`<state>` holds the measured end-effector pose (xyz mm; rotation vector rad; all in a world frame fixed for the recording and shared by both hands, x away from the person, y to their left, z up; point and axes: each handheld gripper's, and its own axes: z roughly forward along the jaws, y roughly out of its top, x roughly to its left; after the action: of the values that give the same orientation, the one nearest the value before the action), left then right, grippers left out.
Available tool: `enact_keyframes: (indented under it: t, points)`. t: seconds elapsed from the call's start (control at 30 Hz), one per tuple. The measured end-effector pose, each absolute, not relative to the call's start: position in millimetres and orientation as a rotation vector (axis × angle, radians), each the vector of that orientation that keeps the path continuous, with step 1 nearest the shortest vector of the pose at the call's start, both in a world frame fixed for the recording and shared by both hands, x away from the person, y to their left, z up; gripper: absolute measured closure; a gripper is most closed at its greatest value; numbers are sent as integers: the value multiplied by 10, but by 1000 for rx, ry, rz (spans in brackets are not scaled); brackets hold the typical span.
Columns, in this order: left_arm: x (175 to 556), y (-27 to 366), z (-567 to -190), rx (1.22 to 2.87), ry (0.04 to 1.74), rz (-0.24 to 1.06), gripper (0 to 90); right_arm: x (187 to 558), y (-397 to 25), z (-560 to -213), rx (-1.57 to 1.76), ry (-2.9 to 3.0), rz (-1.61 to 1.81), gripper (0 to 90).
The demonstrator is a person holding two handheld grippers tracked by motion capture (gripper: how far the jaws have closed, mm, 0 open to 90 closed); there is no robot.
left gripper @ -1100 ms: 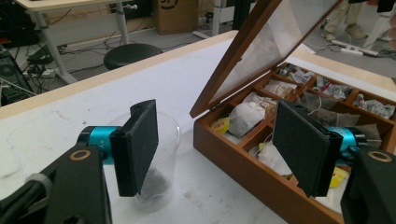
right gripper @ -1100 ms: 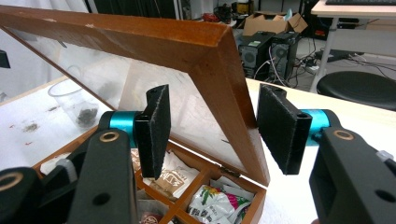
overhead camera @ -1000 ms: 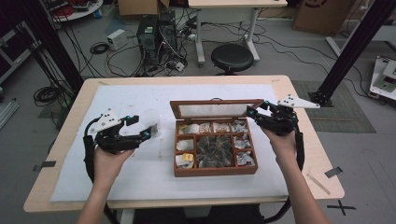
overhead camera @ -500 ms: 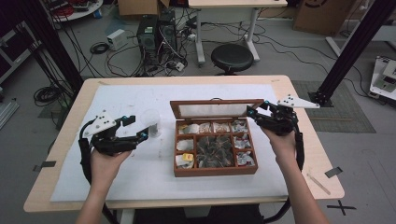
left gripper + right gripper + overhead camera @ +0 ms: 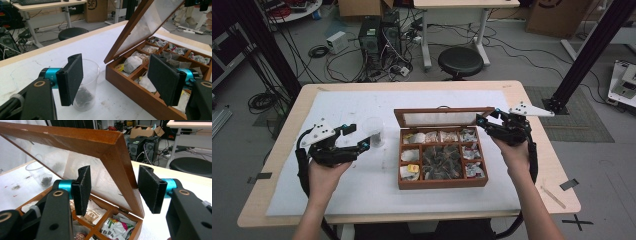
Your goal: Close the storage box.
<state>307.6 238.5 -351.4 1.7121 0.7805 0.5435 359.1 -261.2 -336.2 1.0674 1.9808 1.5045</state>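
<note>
Brown wooden box, clear cup holding dark, perhaps tea, bits, black fingers.

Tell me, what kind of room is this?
Probably a robotics lab or workshop: computer towers and tangled cables sit on the floor behind the table, and black camera-rig poles stand beside it.

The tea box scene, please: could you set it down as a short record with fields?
box: wooden tea box, compartments holding sachets
lid: glass-paned lid raised, tilted
cup: clear plastic cup beside the box, dark bits at its bottom
left gripper: open, jaws either side of the cup, not touching
right gripper: open, jaws straddling the lid's corner
surface: white sheet on the table
</note>
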Motion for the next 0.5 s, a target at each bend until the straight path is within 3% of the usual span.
enact_keyframes:
  t: [0.5]
  points:
    - [3086, 2412, -3551, 1710, 785, 537, 288, 3529, -2626, -3390, 1071, 1991, 1497, 427]
